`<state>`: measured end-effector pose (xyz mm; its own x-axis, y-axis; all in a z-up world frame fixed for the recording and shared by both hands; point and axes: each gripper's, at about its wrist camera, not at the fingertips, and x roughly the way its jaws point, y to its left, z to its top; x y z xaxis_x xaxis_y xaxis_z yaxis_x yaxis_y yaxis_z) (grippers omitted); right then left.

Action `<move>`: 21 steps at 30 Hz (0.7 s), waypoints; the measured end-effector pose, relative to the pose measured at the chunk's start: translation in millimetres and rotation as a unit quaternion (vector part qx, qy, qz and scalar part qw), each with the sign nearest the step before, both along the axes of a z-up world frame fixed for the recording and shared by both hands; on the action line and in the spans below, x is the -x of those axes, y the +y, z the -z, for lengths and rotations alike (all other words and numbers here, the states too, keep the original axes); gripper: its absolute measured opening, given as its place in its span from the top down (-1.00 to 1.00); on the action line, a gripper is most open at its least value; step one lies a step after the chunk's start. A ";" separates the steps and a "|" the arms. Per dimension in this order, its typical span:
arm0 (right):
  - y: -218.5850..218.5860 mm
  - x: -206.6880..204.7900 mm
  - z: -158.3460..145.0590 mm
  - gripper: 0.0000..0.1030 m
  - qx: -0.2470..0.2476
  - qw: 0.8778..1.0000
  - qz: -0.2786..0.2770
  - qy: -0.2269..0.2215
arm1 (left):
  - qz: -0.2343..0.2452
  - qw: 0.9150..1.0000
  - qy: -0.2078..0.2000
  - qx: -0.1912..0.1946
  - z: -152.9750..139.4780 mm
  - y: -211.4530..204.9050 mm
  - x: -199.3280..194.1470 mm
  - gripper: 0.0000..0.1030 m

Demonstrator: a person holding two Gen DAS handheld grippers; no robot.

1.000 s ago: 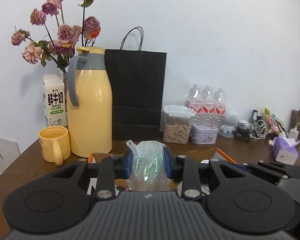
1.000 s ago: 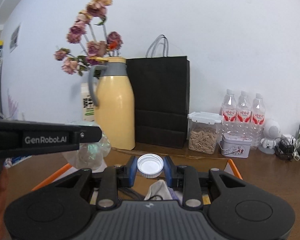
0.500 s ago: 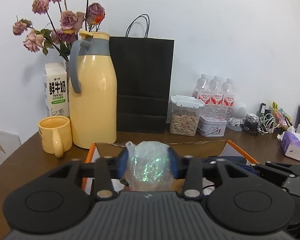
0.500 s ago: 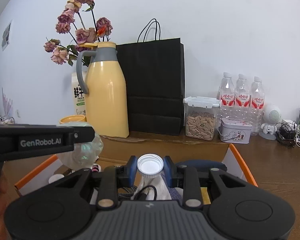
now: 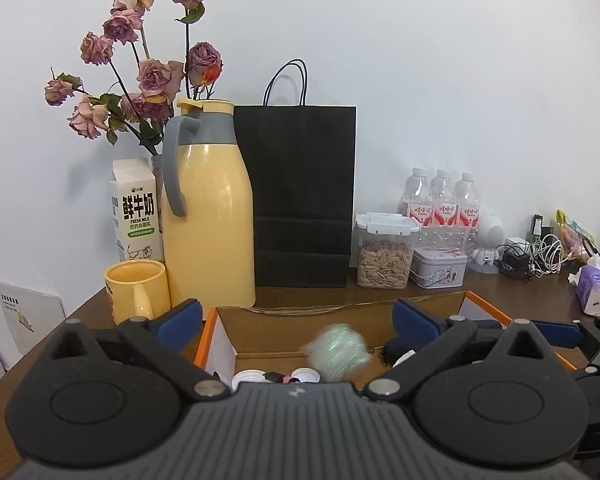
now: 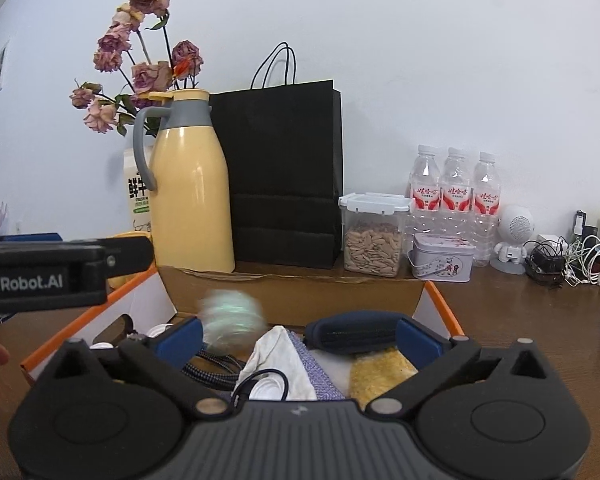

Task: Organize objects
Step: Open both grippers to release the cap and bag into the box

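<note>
Wooden table | left tongs opening; blurred plastic wad between, untouched

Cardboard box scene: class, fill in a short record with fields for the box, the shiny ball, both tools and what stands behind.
box: open cardboard box with orange rim, on a brown table
contents: white cloth, dark cable, white bottle caps
shiny ball: crumpled greenish plastic, blurred, over the box, touching neither tool
left tool: jaws opening, nothing pressed
right tool: jaws opening, nothing pressed
behind: yellow jug, yellow mug, black paper bag
</note>
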<state>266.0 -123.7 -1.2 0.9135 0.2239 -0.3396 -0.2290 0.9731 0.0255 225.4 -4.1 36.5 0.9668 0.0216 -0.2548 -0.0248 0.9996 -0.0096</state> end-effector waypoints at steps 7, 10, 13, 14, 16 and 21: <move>-1.5 4.7 -3.9 -1.00 0.000 1.000 -0.002 -0.008 | 0.001 1.000 -0.004 0.002 -1.4 -0.1 3.3 -1.00; -2.0 7.5 -6.6 -1.00 0.000 1.000 -0.003 -0.012 | 0.005 1.000 -0.006 0.002 -4.0 -0.9 6.0 -1.00; -3.3 12.2 -10.4 -1.00 -0.002 1.000 -0.007 -0.015 | 0.008 1.000 -0.009 0.003 -8.0 -1.3 11.9 -1.00; -3.9 14.2 -11.7 -1.00 -0.003 1.000 -0.010 -0.014 | 0.009 1.000 -0.008 0.004 -9.4 -1.3 14.1 -1.00; -4.7 18.9 -14.1 -1.00 -0.005 1.000 -0.014 -0.015 | 0.012 1.000 -0.005 0.010 -11.6 0.2 19.4 -1.00; -5.1 31.9 -16.6 -1.00 -0.002 1.000 -0.019 -0.013 | 0.015 1.000 -0.001 0.013 -13.3 3.9 35.4 -1.00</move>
